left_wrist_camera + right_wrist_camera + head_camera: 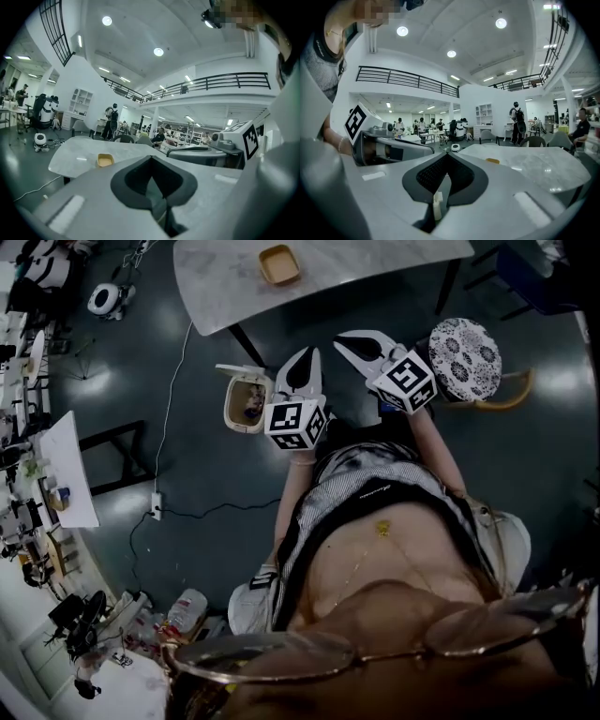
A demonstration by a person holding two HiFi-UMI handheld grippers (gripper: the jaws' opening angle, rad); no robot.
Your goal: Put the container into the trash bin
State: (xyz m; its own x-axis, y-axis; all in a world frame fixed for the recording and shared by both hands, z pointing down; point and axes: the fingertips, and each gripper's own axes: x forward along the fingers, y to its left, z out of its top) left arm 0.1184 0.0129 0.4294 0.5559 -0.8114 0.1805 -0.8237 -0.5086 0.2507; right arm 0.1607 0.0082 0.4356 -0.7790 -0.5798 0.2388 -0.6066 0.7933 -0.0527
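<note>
Container [279,264] sits on marble table [375,263], well apart from both grippers | trash bin [246,401] on the floor, lid open, left of the left gripper [306,354] in the head view | left jaws pressed together, nothing between | right gripper [342,339] jaws pressed together, empty

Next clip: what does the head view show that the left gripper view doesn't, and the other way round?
Only the head view: the open trash bin on the floor beside the table, and a patterned stool. Only the left gripper view: the balcony railing, ceiling lights and people standing in the background. Both: the marble table with the yellow container on it, and the right gripper.
</note>
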